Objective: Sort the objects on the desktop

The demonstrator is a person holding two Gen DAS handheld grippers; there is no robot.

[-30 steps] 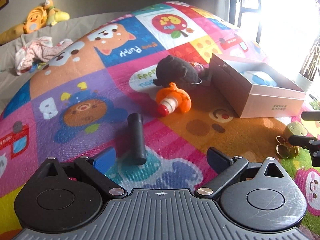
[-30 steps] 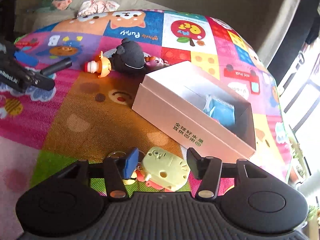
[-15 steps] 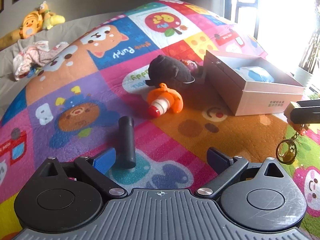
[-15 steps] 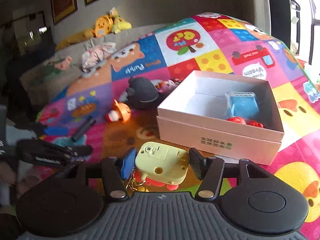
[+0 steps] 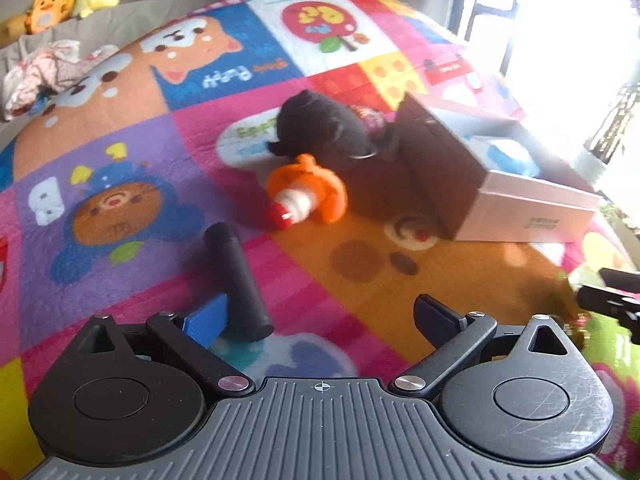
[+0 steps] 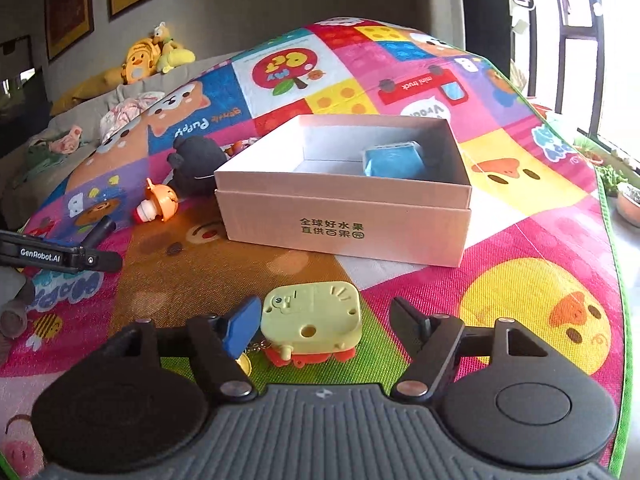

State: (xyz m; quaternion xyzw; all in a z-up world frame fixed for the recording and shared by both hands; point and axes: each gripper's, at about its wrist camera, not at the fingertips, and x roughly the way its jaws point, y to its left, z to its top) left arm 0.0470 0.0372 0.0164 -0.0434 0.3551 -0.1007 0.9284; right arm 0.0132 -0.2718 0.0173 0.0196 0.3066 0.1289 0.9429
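My right gripper (image 6: 324, 320) is opening its jaws around the yellow keychain toy (image 6: 314, 320): the blue left pad (image 6: 240, 326) is touching or just beside the toy's edge, while the black right pad is standing clear of it. The toy is lying on the patchwork play mat (image 6: 520, 240), just in front of the pink cardboard box (image 6: 344, 224). The box is sitting open, holding a blue object (image 6: 394, 160) toward its back right corner. My left gripper (image 5: 320, 316) is hovering with its jaws wide apart and a black cylinder (image 5: 238, 280) lying on the mat between them, just beside the blue left pad (image 5: 206, 318); I cannot tell whether they are touching. Farther out, an orange toy (image 5: 308, 196) and a black plush (image 5: 320, 128) are resting on the mat left of the box.
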